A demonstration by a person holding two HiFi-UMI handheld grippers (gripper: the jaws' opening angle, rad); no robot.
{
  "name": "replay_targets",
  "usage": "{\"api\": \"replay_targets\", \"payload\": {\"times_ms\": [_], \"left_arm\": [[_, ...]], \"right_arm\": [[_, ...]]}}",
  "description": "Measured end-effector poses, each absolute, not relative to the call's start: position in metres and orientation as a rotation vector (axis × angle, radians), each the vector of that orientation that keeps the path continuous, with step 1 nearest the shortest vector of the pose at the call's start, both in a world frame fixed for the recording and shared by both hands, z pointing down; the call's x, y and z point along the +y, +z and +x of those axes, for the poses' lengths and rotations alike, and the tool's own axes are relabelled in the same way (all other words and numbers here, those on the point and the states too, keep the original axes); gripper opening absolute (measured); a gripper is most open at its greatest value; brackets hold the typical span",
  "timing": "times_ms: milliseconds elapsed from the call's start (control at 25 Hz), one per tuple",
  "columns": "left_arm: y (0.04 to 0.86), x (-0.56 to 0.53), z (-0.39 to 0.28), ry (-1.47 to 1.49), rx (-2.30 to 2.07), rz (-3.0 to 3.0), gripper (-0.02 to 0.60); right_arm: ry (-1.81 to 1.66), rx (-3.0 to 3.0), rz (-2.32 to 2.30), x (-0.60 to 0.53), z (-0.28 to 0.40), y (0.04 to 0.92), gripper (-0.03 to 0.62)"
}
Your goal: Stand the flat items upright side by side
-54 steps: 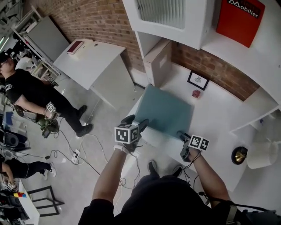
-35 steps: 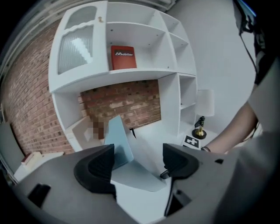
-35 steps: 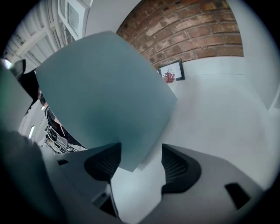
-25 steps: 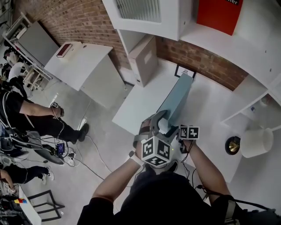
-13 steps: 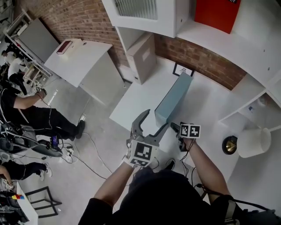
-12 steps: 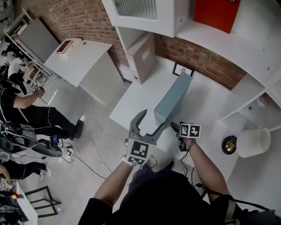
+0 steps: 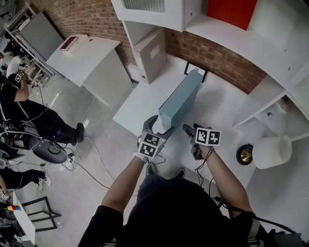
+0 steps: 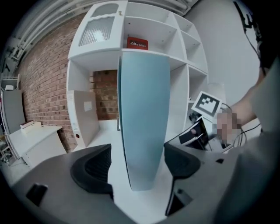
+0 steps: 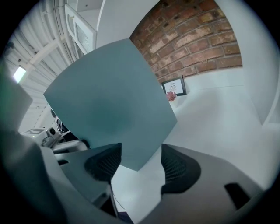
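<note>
A flat teal case (image 7: 181, 103) stands upright on its long edge on the white table (image 7: 140, 106), running away from me toward the brick wall. My left gripper (image 7: 159, 124) is at its near end. In the left gripper view the case (image 8: 144, 122) rises between the jaws of that gripper (image 8: 138, 164); they are opening and the pads do not press on it. My right gripper (image 7: 189, 131) is just right of the near end, open. In the right gripper view the case's lower corner (image 9: 105, 105) dips between the jaws (image 9: 140, 164), clear of the right pad.
A beige cardboard box (image 7: 149, 53) stands upright at the table's back left. A small picture frame (image 9: 174, 86) and a red trinket (image 9: 171, 96) sit by the wall behind the case. Shelves with a red box (image 7: 231, 12) are overhead. A white lamp (image 7: 272, 152) is at the right.
The case, flat earlier, now stands on edge. My left gripper dropped from near my head to the case's near end, jaws wide apart. The right gripper stayed beside the near corner.
</note>
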State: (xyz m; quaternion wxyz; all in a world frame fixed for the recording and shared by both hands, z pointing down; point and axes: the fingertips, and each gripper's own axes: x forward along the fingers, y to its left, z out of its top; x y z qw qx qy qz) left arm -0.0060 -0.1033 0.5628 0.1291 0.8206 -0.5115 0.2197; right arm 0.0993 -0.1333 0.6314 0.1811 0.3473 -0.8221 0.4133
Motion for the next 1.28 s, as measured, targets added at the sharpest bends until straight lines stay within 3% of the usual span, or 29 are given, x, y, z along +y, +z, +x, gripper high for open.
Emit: {"api": "replay_targets", "payload": {"times_ms": [280, 360, 560, 1280], "left_arm": [[0.572, -0.124, 0.006, 0.678, -1.479, 2.408, 0.345], [0.573, -0.121, 0.007, 0.692, -1.479, 2.42, 0.295], [0.574, -0.117, -0.011, 0.736, -1.477, 2.448, 0.289], [0.566, -0.197, -0.122, 0.722, -1.589, 2.364, 0.285]], "right_arm": [[1.25, -2.314, 1.031, -0.131, 0.124, 0.635, 0.261], [1.271, -2.3, 1.025, -0.127, 0.124, 0.64, 0.237], [1.304, -2.28, 1.034, -0.132, 0.115, 0.648, 0.189], [1.268, -2.26, 1.07, -0.165, 0.053, 0.634, 0.177]]}}
